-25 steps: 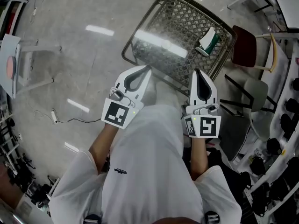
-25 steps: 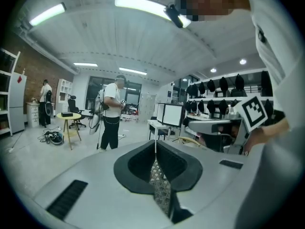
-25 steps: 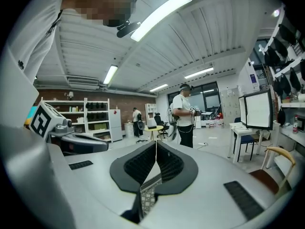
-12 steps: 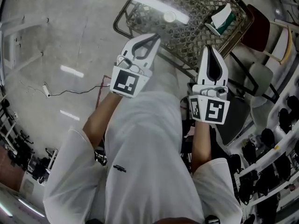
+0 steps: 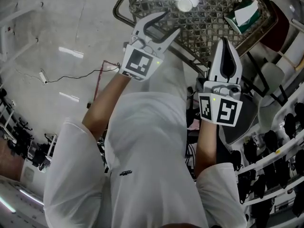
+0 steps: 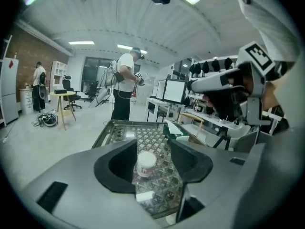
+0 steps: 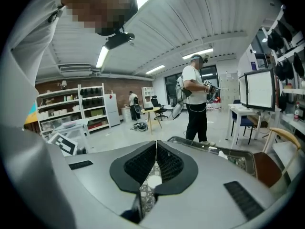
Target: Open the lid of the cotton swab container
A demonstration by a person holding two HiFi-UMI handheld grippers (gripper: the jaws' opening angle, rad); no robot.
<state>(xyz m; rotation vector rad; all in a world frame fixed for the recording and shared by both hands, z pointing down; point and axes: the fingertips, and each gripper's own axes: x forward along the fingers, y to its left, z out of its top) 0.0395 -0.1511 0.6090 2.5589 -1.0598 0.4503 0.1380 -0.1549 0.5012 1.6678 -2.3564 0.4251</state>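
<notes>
Container (image 5: 183, 4) stands clear on mesh table (image 5: 213, 11); left gripper (image 5: 172, 22) opening empty, right gripper (image 5: 227, 42) closed.

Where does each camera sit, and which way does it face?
Head view: on the person's head, facing steeply down at the mesh table; shows the white shirt, left claw and right claw.
Left gripper view: on the left claw, facing along its opening jaws, nothing between them, toward the cotton swab container; the right claw shows.
Right gripper view: on the right claw, facing along its shut jaws across the room; a white sleeve shows.
Shared: head and left gripper views both show the container.
</notes>
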